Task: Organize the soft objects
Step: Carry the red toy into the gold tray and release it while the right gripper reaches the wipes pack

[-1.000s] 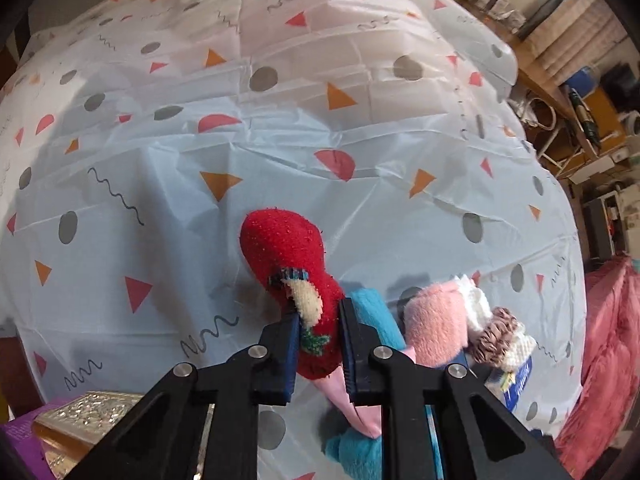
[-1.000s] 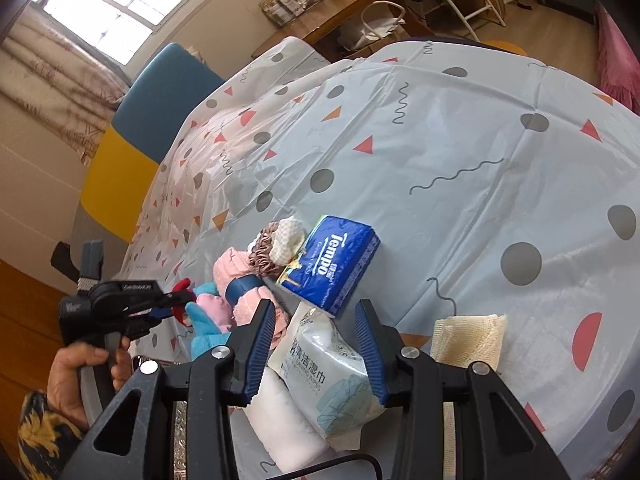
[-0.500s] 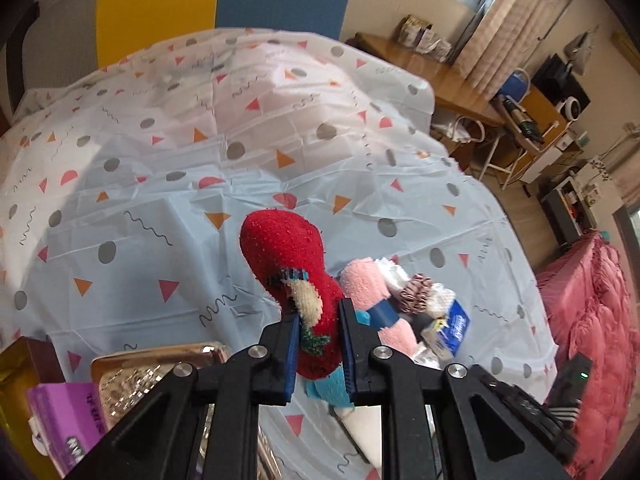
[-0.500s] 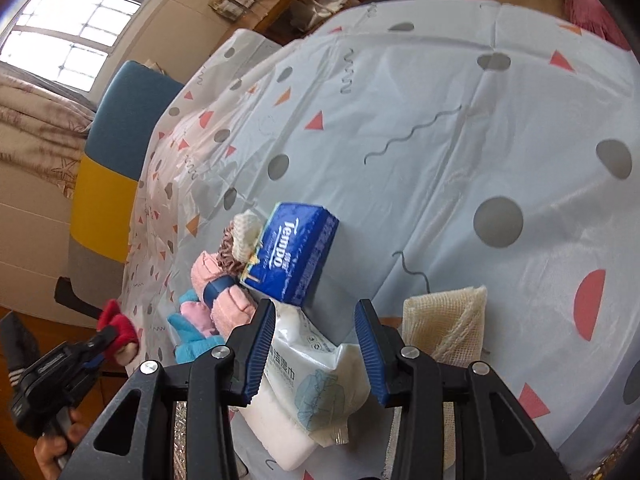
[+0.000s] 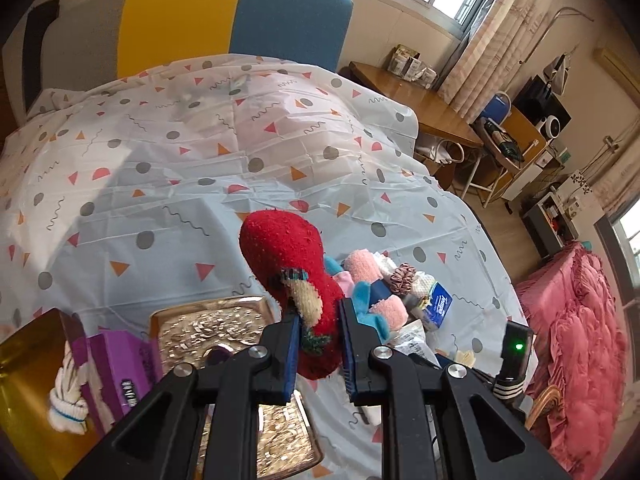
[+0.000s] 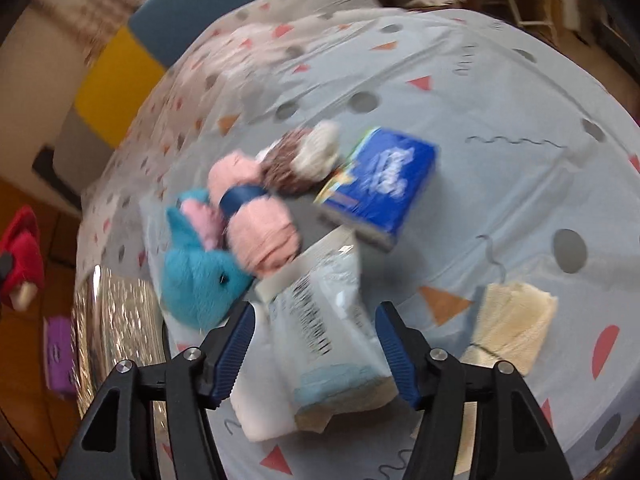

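My left gripper (image 5: 318, 332) is shut on a red fuzzy sock (image 5: 288, 256) and holds it in the air above a gold tray (image 5: 208, 328). The same sock (image 6: 22, 252) shows at the left edge of the right wrist view. My right gripper (image 6: 316, 344) points down at a wet-wipes pack (image 6: 324, 320). Its jaws are opening, and the pack lies between them with the pads clear of it. Beside the pack lie a blue plush (image 6: 200, 276), pink rolled socks (image 6: 256, 216), a brown scrunchie (image 6: 288, 168) and a blue tissue pack (image 6: 380, 184).
A purple box (image 5: 116, 364) and a white rolled sock (image 5: 68, 396) sit in a gold box at the near left. A cream cloth (image 6: 516, 324) lies right of my right gripper. The patterned tablecloth (image 5: 180, 184) stretches toward a yellow-and-blue chair (image 5: 236, 20).
The left gripper rose and drew back with the red sock, from beside the pile to above the gold tray. The right jaws widened around the wipes pack, and that view rolled and blurred.
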Demonstrator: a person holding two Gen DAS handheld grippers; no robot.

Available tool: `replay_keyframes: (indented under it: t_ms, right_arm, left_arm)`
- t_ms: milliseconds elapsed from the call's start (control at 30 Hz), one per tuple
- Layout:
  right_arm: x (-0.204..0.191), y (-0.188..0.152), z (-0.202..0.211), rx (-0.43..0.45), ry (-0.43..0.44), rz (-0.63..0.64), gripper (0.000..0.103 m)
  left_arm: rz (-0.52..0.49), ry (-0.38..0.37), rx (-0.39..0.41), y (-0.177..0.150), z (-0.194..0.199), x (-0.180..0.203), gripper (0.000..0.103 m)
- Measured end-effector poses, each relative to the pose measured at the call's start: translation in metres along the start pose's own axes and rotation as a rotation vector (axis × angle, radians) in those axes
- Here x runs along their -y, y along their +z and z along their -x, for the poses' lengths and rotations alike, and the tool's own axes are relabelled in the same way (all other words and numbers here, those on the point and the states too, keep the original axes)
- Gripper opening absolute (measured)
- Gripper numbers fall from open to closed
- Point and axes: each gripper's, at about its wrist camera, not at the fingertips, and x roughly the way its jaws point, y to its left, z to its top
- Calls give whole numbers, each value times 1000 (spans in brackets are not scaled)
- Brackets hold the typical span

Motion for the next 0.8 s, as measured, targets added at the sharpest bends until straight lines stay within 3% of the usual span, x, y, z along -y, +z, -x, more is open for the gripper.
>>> replay_keyframes:
  t_ms: [100,133,333,433,600,800]
  right_arm:
    - [-7,-5,-13,-49,-98,63,57]
    - [-6,-5,-16,-65,-92,63,52]
    - [-8,-7,-16,-63,-99,81,51]
    - [-7,-6,-16,-64,-95,75,51]
    - [-8,-5,-20,-65,-97,72,52]
    - [-9,-5,-23,-64,-100,81,52]
  left_arm:
    - [15,23,30,3,16,-18,18]
    - [25,32,44,4,22,-26,18]
    - [143,138,155,11,68,-106,18]
    - [237,200,191,-2,88,-158,18]
    - [394,275,198,-60,104,-241,18]
    - [523,310,104,-136,77,-302,18]
